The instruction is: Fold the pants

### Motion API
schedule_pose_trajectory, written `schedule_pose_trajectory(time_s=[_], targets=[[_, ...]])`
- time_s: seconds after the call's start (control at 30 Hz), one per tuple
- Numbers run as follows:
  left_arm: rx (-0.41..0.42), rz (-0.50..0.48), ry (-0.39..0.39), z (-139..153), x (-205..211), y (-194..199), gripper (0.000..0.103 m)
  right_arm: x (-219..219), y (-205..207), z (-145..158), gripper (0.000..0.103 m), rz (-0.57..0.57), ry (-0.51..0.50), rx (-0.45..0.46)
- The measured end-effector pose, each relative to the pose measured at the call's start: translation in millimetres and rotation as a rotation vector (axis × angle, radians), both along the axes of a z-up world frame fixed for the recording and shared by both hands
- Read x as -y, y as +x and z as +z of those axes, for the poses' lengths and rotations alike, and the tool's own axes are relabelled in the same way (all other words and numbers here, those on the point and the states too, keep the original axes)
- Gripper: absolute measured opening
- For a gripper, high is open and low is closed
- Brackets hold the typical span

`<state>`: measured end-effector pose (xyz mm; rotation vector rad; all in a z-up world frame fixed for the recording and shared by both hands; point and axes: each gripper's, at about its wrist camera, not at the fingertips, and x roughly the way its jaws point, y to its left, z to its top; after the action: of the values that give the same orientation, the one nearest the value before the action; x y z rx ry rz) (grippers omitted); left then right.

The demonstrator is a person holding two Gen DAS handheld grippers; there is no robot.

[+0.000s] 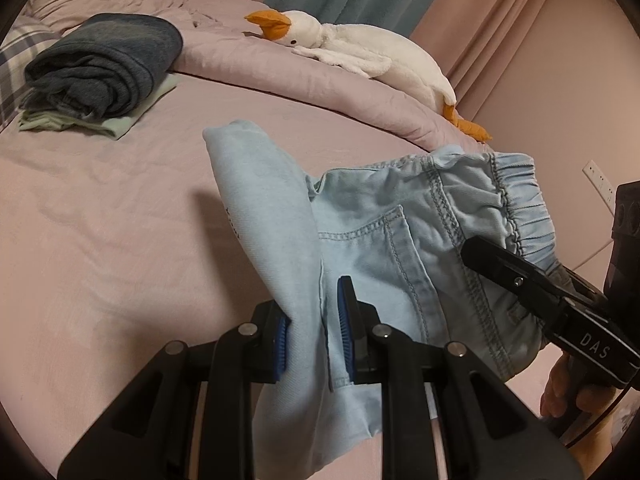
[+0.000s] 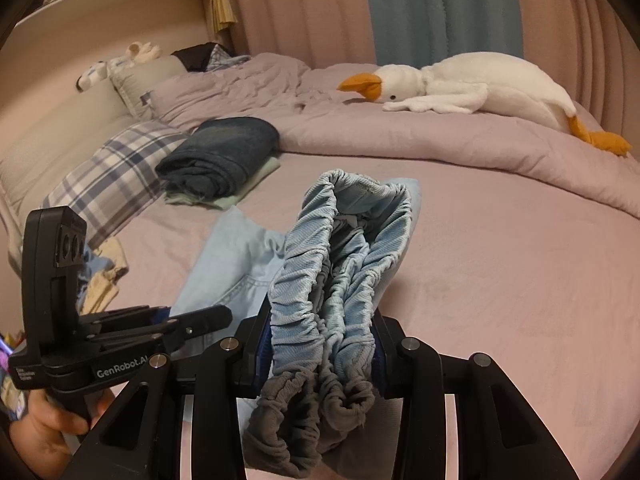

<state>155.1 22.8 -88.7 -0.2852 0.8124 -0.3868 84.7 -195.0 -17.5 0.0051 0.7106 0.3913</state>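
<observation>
Light blue denim pants [image 1: 400,232] hang above the pink bed, held up between both grippers. My left gripper [image 1: 314,304] is shut on a fold of the leg fabric, which drapes down past its blue pads [image 1: 346,320]. The right gripper [image 1: 492,264] reaches in from the right and grips the elastic waistband [image 1: 516,196]. In the right wrist view my right gripper [image 2: 320,340] is shut on the bunched waistband [image 2: 344,248], which sticks up and spills below the fingers. The left gripper [image 2: 224,316] comes in from the left against the pants' leg part [image 2: 236,256].
A stack of folded dark jeans [image 1: 104,68] [image 2: 224,148] on a pale green garment lies at the back left. A white goose plush [image 1: 360,52] [image 2: 480,84] rests on the rumpled duvet [image 2: 400,136]. A plaid pillow [image 2: 112,172] is at the left. Pink sheet [image 1: 100,220] stretches below.
</observation>
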Motion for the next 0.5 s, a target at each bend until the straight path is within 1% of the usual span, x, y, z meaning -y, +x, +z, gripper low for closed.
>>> schedule_pose_trajectory(time_s=[0.5], targets=[[-0.005, -0.013, 0.042, -4, 16, 40, 0.019, 8, 29, -6, 0.041, -0.029, 0.004, -0.001]])
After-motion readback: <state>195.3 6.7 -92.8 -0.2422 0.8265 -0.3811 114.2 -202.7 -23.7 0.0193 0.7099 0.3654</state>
